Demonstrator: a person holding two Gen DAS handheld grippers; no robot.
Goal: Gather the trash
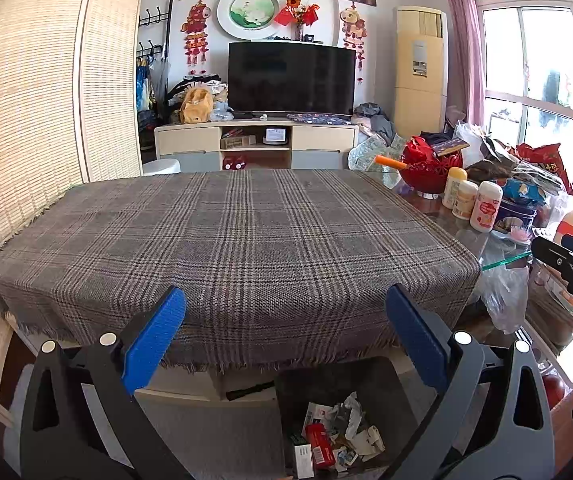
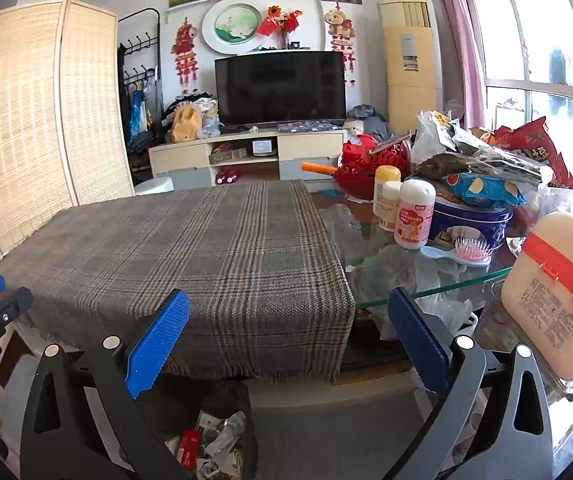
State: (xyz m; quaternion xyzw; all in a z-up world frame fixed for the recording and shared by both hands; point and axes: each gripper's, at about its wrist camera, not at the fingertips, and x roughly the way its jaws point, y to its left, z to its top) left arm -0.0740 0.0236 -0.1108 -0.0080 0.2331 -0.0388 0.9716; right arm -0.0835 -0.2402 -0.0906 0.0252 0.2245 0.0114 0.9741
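Now two grippers (image 1: pixel 286 336) (image 2: pixel 288 340) gape; three bottles (image 2: pixel 413 214).

Glass table (image 2: pixel 426 292) w/ plaid cloth (image 2: pixel 206 248), bottles (image 2: pixel 412 216), tin (image 2: pixel 470 220).

A cloth (image 1: pixel 230 240) covers the left part of the desk (image 2: pixel 426 284); right of the cloth stand three bottles (image 2: pixel 412 216), with a tin (image 2: pixel 470 220) and a basket (image 2: pixel 370 168) behind them and a hairbrush (image 2: pixel 462 252) before the tin. Below the desk's near edge, a bin (image 1: pixel 338 392) on the floor holds trash (image 1: pixel 338 436). Behind the desk stands a TV (image 1: pixel 290 78) on a cabinet (image 1: pixel 254 144).
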